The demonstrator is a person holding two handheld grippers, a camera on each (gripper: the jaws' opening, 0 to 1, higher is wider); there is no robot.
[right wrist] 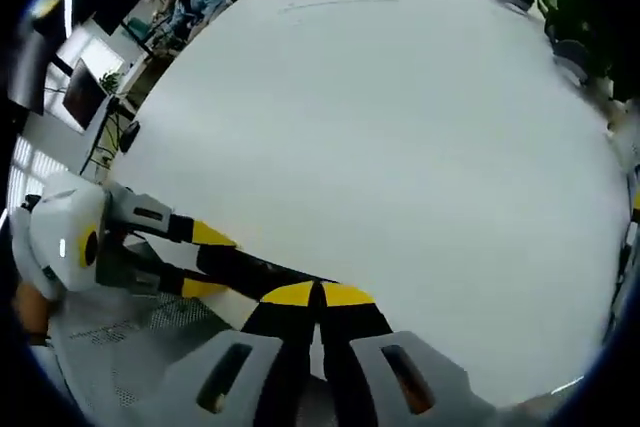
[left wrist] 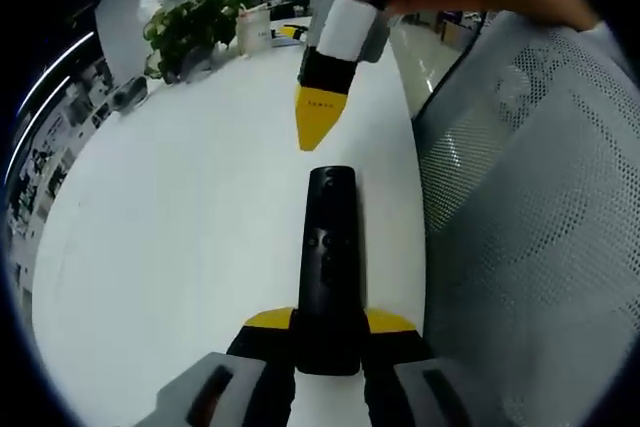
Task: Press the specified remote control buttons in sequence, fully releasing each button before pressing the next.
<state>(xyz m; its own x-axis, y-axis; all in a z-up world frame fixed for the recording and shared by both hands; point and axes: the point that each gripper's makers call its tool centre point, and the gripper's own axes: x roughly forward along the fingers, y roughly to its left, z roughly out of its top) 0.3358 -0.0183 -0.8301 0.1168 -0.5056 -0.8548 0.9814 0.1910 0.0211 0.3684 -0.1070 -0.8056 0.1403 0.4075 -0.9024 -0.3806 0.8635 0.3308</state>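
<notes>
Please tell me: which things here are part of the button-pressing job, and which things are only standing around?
Job: remote control; left hand-held gripper holding it; right hand-held gripper, jaws together, above it.

Around: potted plant; mesh chair; white table.

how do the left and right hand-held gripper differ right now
The left hand-held gripper is shut on the black remote, its jaws spread either side of it; the right hand-held gripper holds nothing, jaws closed together. The left lies low along the white table; the right hangs above the remote's far end. Both have yellow-tipped black jaws.
</notes>
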